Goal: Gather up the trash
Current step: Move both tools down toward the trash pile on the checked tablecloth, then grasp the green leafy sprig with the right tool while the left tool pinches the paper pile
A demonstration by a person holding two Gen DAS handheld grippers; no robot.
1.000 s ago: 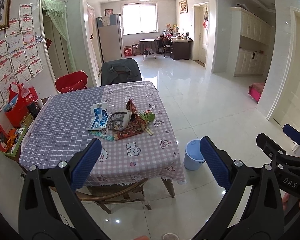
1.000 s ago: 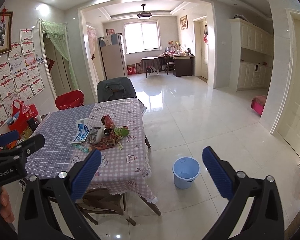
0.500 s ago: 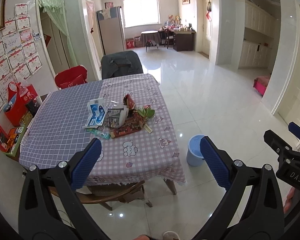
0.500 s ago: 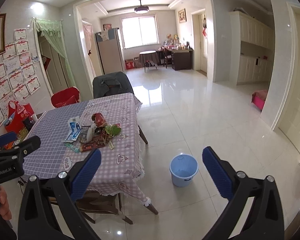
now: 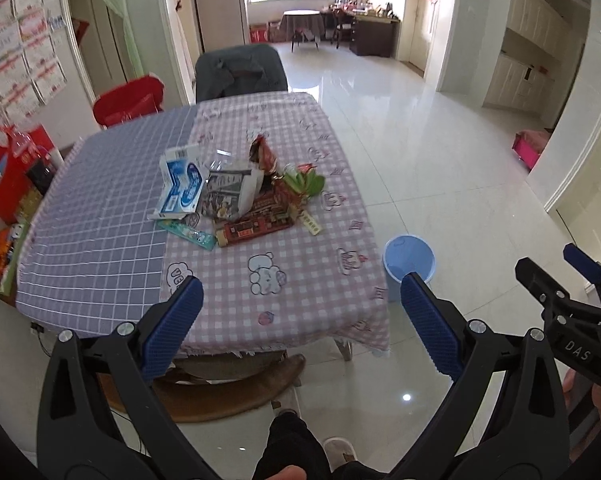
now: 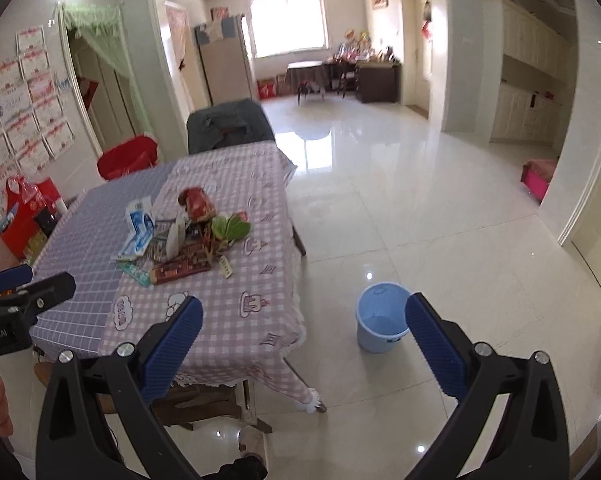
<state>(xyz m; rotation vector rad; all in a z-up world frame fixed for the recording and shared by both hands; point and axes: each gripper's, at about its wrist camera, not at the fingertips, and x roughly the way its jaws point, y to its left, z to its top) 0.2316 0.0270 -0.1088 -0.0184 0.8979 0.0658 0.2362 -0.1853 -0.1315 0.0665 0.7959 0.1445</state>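
Observation:
A heap of trash [image 5: 240, 192] lies mid-table on the checked cloth: a blue-white carton [image 5: 180, 186], a red snack bag [image 5: 262, 154], a flat red box [image 5: 256, 228], a green wrapper [image 5: 304, 184] and a teal tube [image 5: 186, 234]. The same trash heap [image 6: 180, 236] shows in the right wrist view. A light blue bucket [image 5: 408, 256] [image 6: 380, 322] stands on the floor by the table's right side. My left gripper [image 5: 298, 300] hovers open before the table's near edge, nothing between its fingers. My right gripper [image 6: 302, 322] is open too, further right, over the floor near the bucket.
The table [image 5: 100, 240] has a wooden chair [image 5: 228, 388] tucked under its near edge, a grey-draped chair [image 5: 240, 70] at its far end and a red chair [image 5: 126, 102] beside that. Red boxes [image 5: 12, 176] crowd the left wall. Shiny tiled floor [image 5: 440, 152] spreads to the right.
Both grippers have come closer to the table and tilted downward; the trash heap and bucket look larger. Both stay open and nothing on the table has moved.

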